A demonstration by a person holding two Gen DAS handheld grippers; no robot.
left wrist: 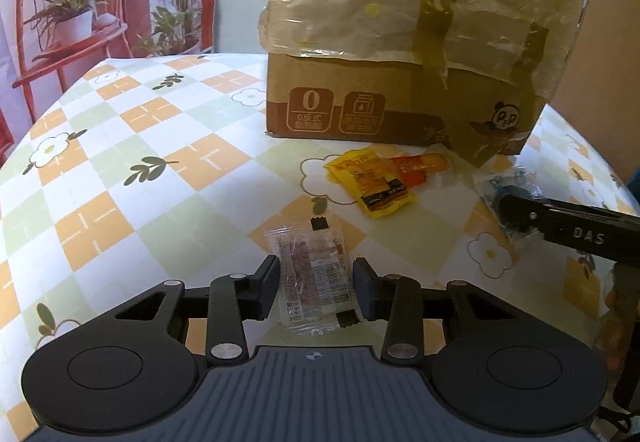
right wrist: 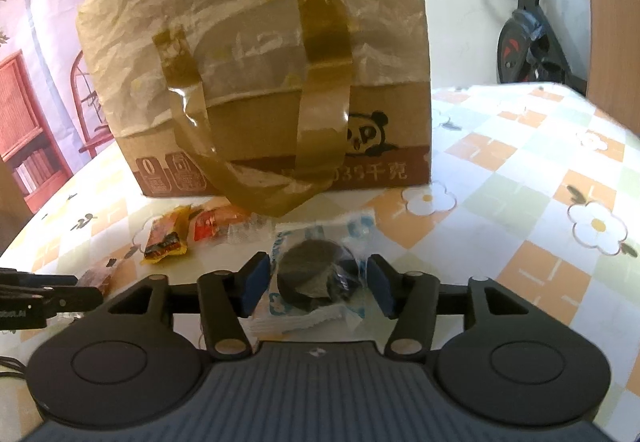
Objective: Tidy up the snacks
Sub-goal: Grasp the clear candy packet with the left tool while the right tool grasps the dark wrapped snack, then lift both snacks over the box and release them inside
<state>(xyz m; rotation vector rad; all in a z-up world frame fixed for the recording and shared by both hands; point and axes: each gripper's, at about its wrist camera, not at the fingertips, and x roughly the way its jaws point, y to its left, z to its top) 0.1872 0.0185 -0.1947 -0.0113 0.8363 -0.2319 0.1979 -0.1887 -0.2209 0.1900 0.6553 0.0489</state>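
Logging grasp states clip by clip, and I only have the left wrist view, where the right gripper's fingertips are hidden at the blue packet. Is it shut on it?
Observer: No. The right gripper is open, one finger on each side of the blue packet.
Operator: What's inside it?
Observer: Dark round cookies, at least two, in a partly clear wrapper.
Operator: Anything past the cardboard box on the right?
Observer: An exercise bike stands beyond the table.
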